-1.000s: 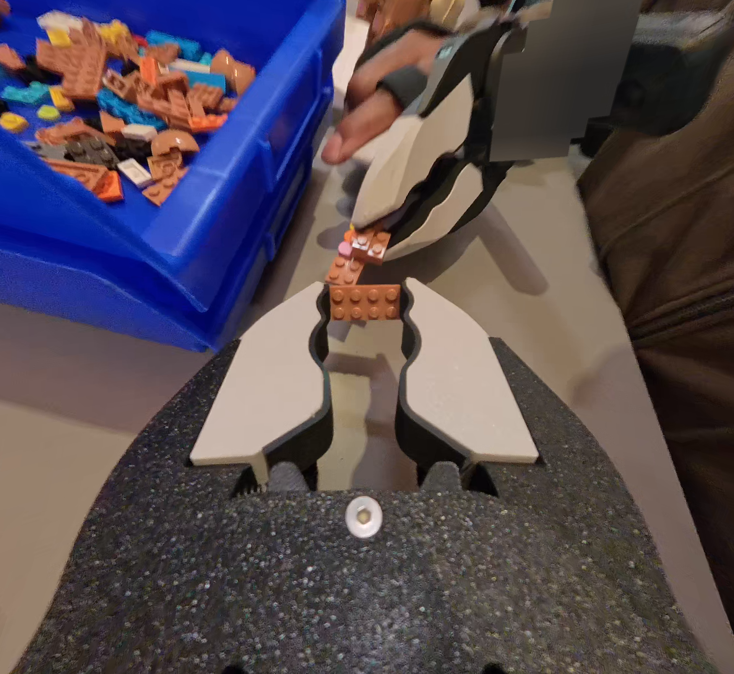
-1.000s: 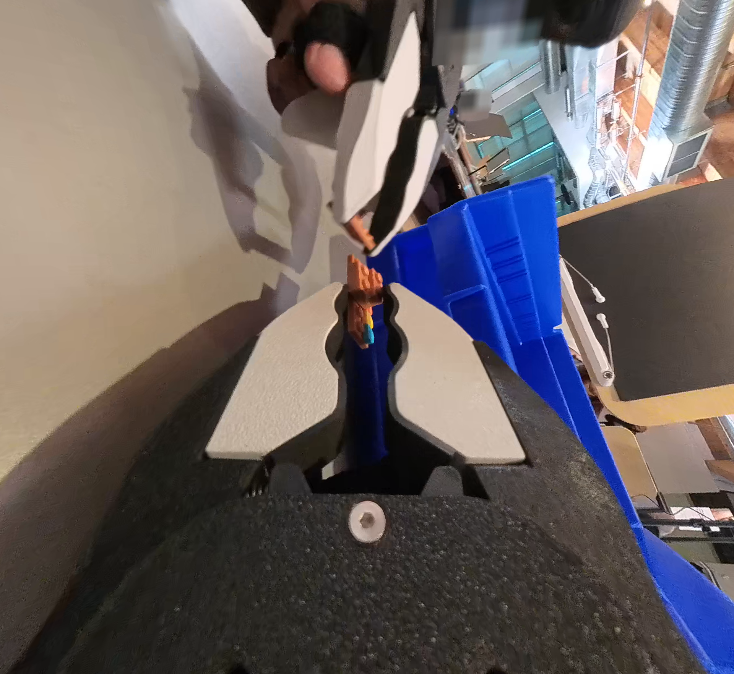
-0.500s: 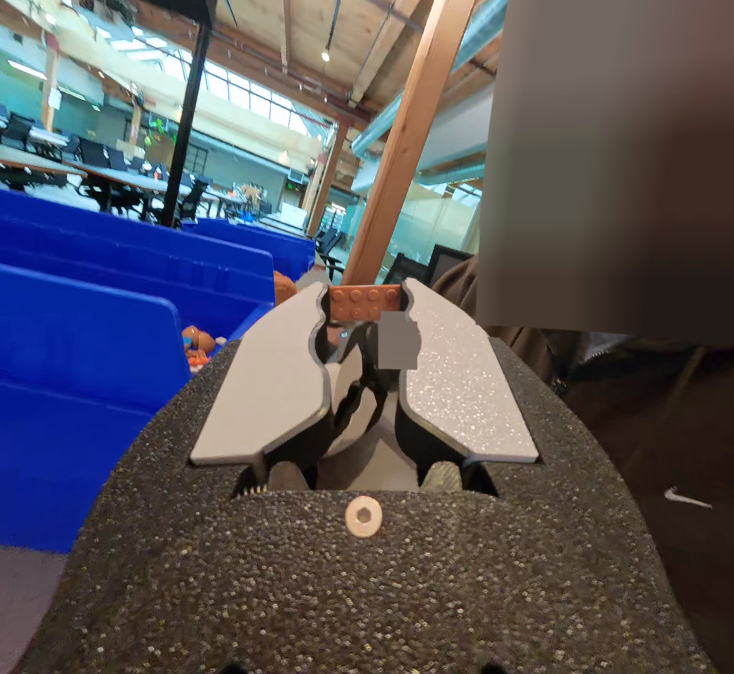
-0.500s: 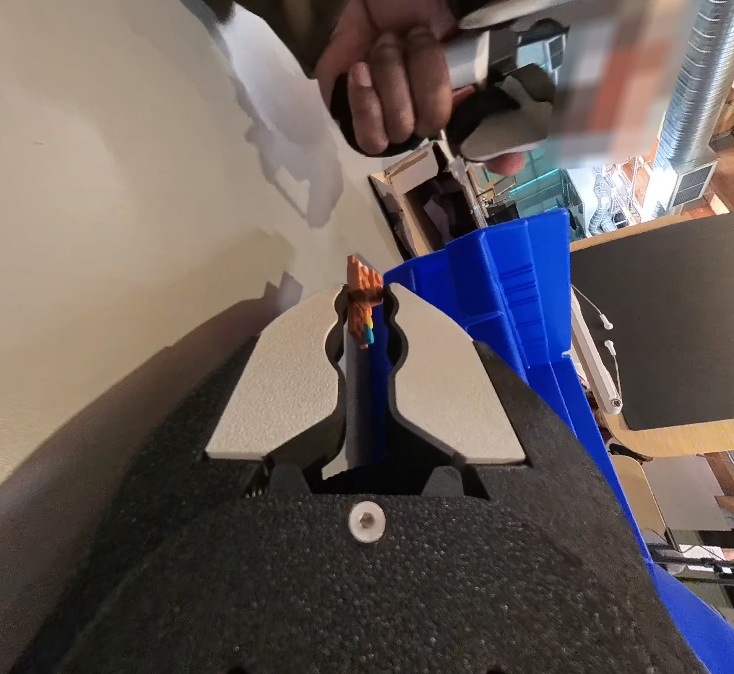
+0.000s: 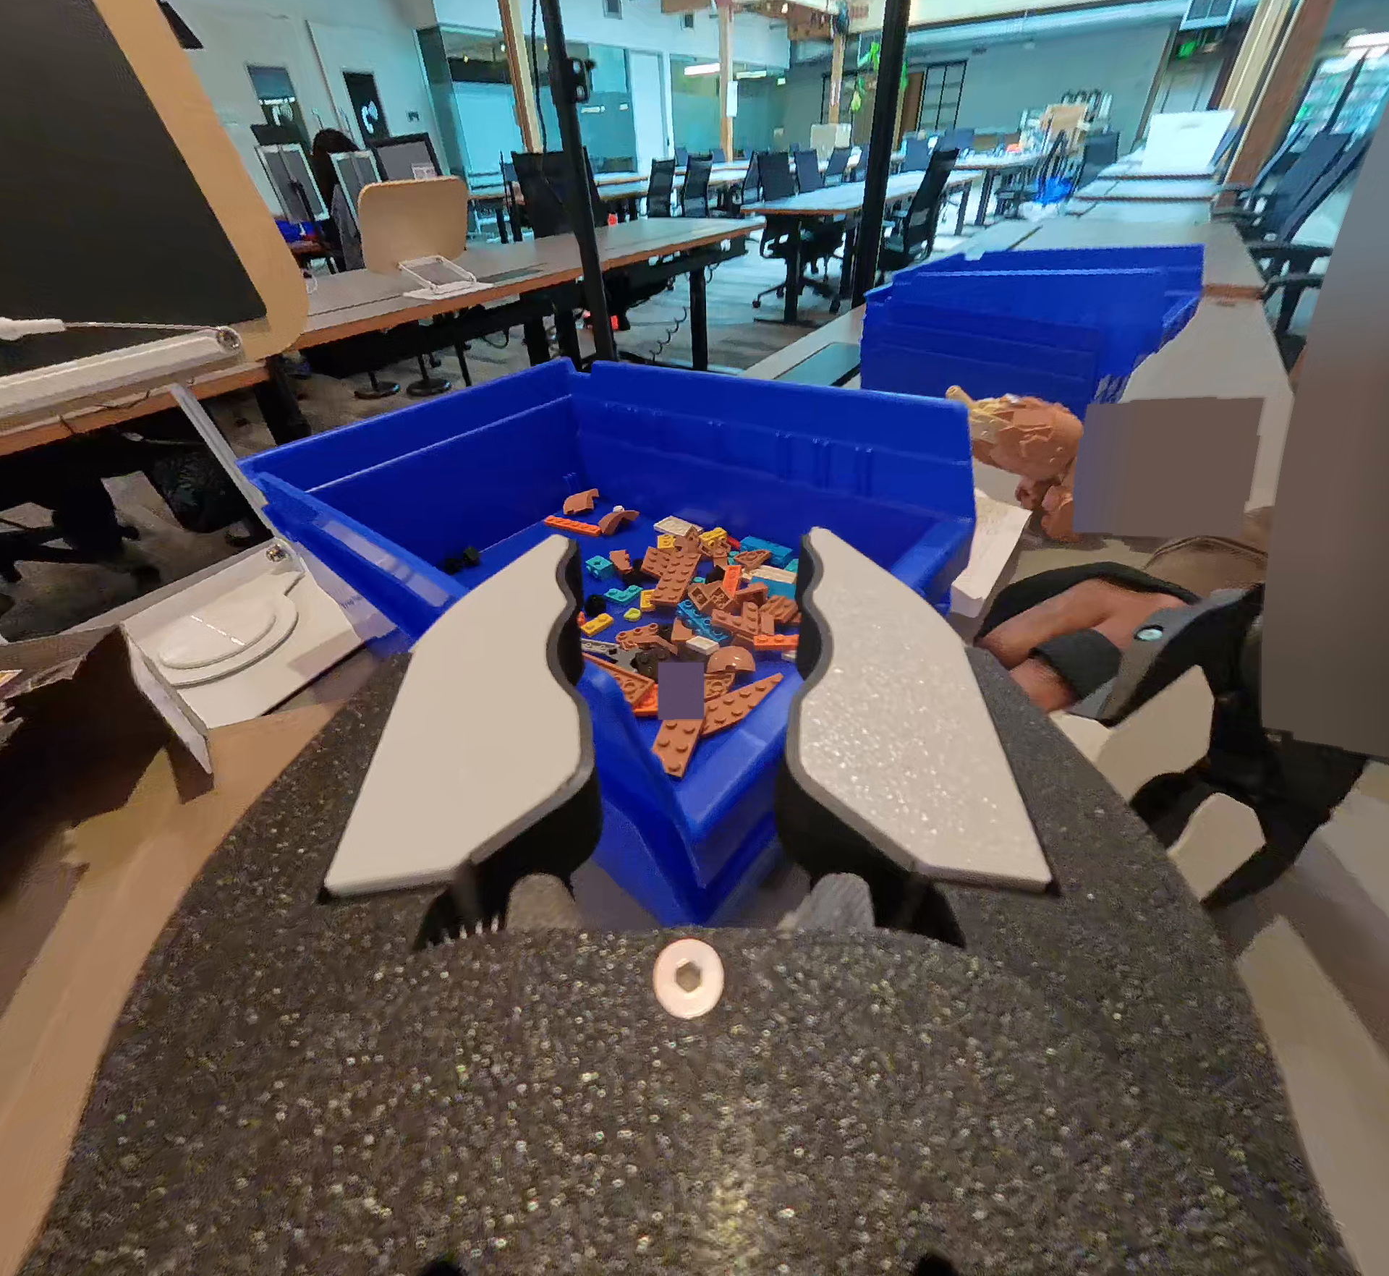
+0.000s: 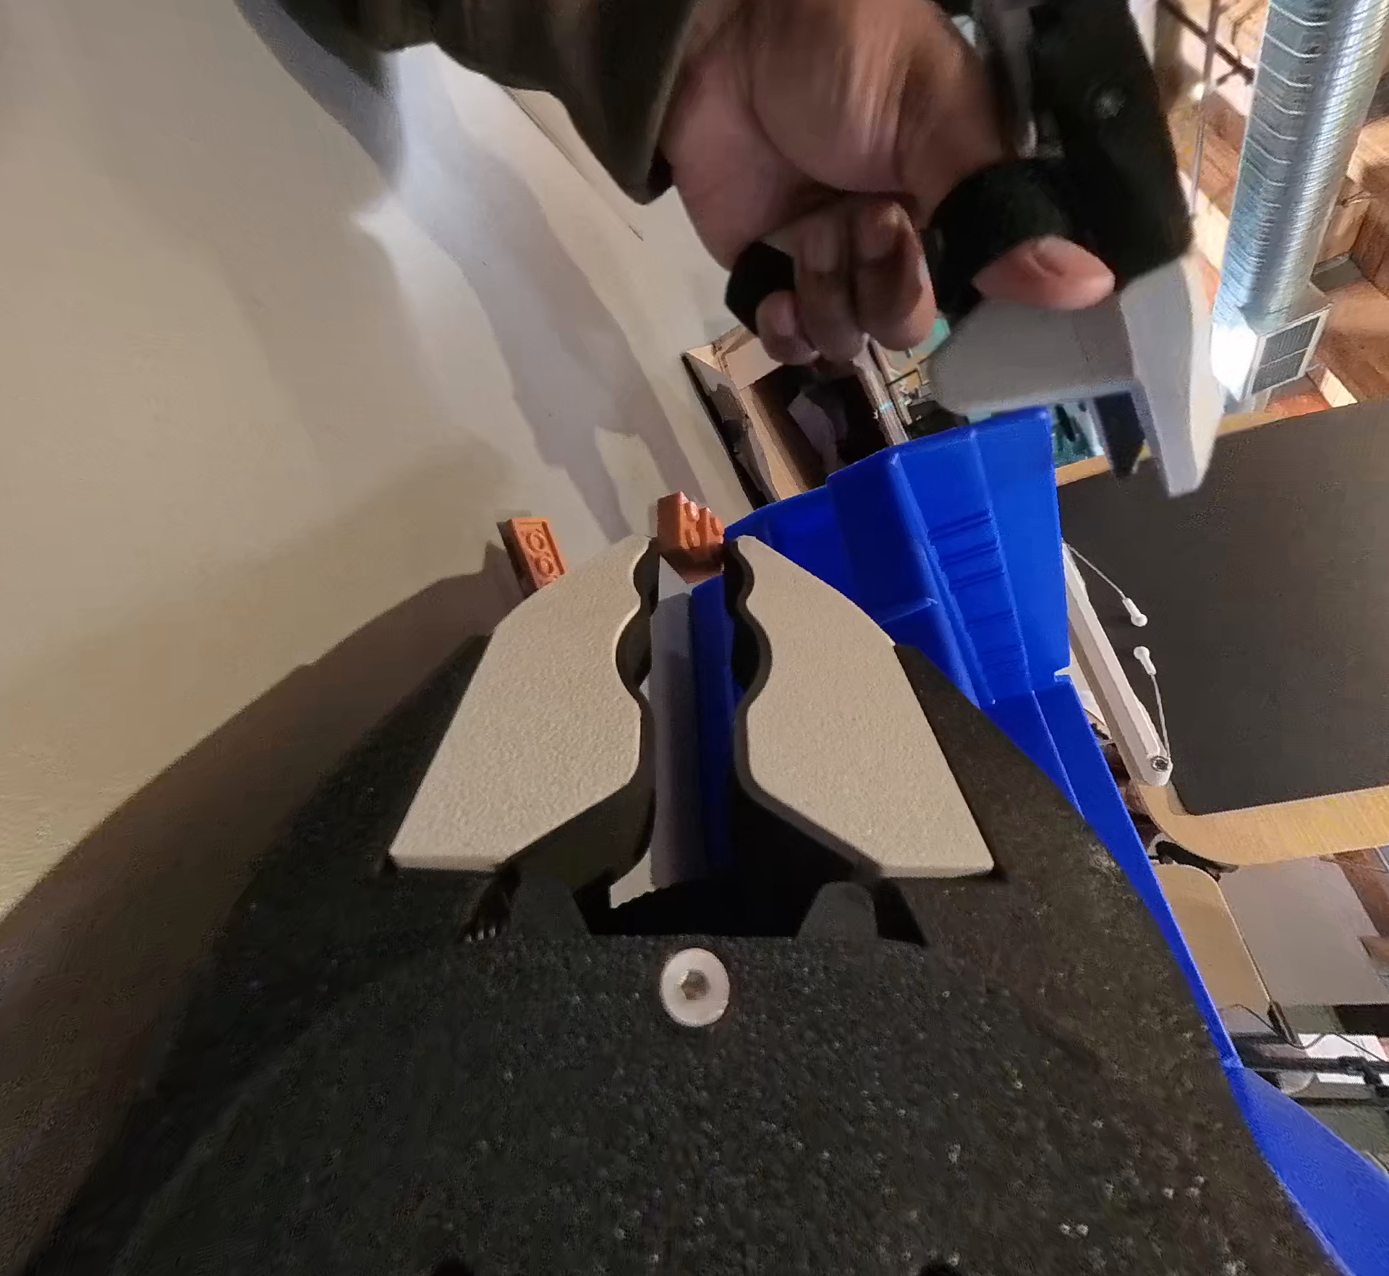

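My left gripper (image 5: pixel 688 548) is open and empty, held just in front of a blue bin (image 5: pixel 751 413) and pointing into it. The bin holds a heap of loose brown, orange and teal bricks (image 5: pixel 699 601). My right gripper (image 6: pixel 690 552) is shut on a small orange-brown brick assembly (image 6: pixel 685 539) at its tips, tilted sideways above the beige table (image 6: pixel 225 338). A brown studded brick (image 6: pixel 535 560) lies on the table beside its left finger. A hand (image 6: pixel 812 112) holds the left gripper above the bin's corner (image 6: pixel 954 548).
A stack of blue bins (image 5: pixel 1030 315) stands at the back right. A brown brick figure (image 5: pixel 1022 443) and a white sheet (image 5: pixel 992 541) sit right of the bin. A white tray (image 5: pixel 225 631) and a cardboard piece (image 5: pixel 90 714) lie at the left. From either gripper's tips it is about 30 cm to the brown brick figure (image 5: pixel 1022 443).
My left gripper has opened and let go of the brown brick, which now lies on the table, and has swung to face the bin. My right gripper keeps its hold.
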